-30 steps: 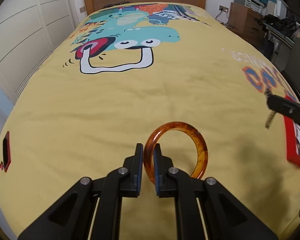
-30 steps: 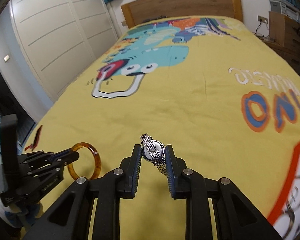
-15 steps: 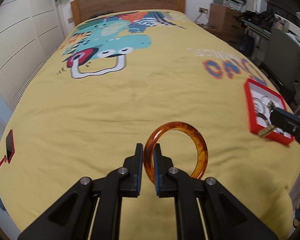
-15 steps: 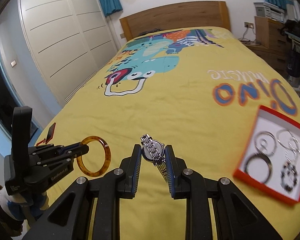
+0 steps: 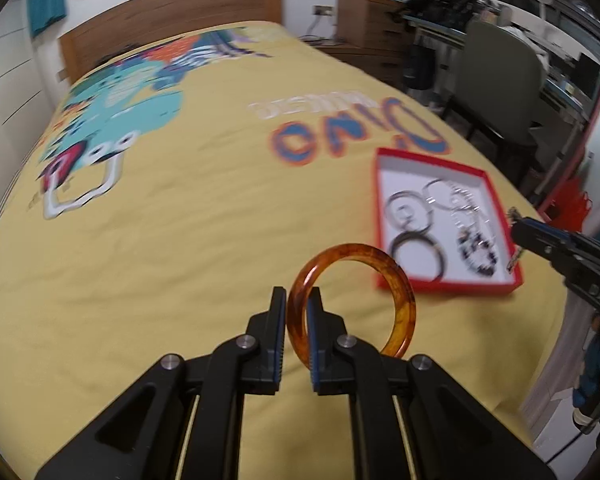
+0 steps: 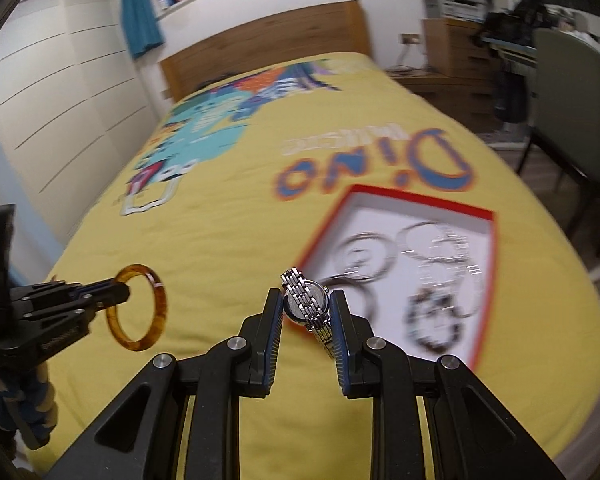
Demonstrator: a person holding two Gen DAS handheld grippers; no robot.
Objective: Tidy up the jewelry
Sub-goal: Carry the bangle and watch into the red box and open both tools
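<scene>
Jewelry box [image 5: 381,220]: red-rimmed, white-floored open tray lying flat on the yellow dinosaur bedspread [image 5: 188,240], near the bed's right edge; it already holds several rings and bangles, a chain and a dark beaded piece, all blurred.
Amber bangle [image 5: 400,300]: translucent tortoiseshell hoop, held upright off the bedspread, short of the box's near-left corner; it looks rigid, light and glossy, so probably slippery and liable to chip if dropped hard.
Silver watch [image 6: 306,306]: metal link band, round case, carried above the box's near-left rim; the case is stiff but the band is floppy and hangs loose below the grip.
Left gripper [image 5: 297,320]: jaws narrow, pinching 1 side of the bangle's rim across its thickness.
Right gripper [image 6: 306,312]: jaws part-way closed, clamped on the watch case from both sides.
Hold advice: the bangle is best gripped across its band as now; the watch is best gripped by the case, not the links.
Step in hand: I judge both pieces are bound for the box; each needs lowering close to the floor before release.
</scene>
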